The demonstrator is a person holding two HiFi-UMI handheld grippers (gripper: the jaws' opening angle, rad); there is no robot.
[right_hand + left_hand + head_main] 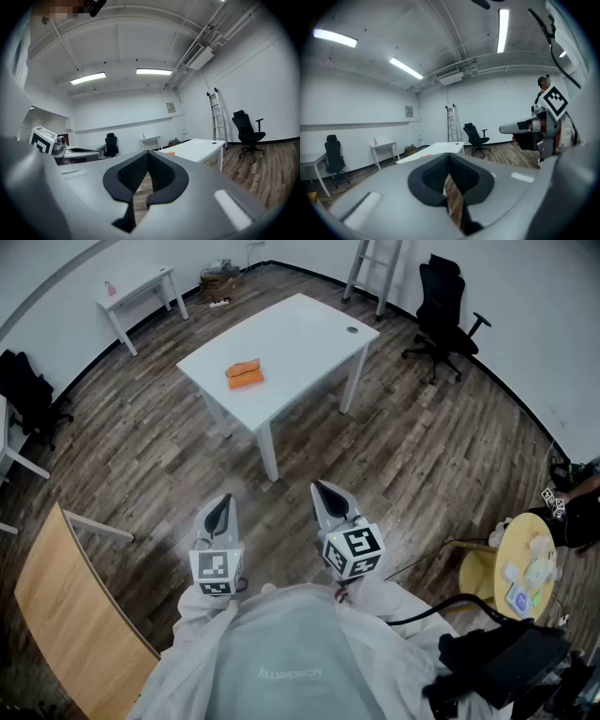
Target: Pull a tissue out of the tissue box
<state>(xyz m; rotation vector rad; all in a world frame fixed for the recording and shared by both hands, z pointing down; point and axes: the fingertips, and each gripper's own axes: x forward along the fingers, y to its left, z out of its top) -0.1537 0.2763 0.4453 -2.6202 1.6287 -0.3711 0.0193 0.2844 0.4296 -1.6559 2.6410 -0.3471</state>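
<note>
A bare room with a wood floor point(412, 456) has a white desk point(309, 329) near its middle. The orange box point(245, 374) lies on the desk's near-left part, well apart from both grippers. The left gripper point(219, 510) and right gripper point(325, 491) hang close to the person's body, over the floor and short of the desk. Each has its jaws pressed together on nothing. In the head view the box sits at about 12 o'clock from the left gripper and 11 o'clock from the right, with its long axis running roughly 9 to 3. Neither looks clearly nearer, though the left points at it more squarely. Whether a tissue sticks up from the box is too small to tell
</note>
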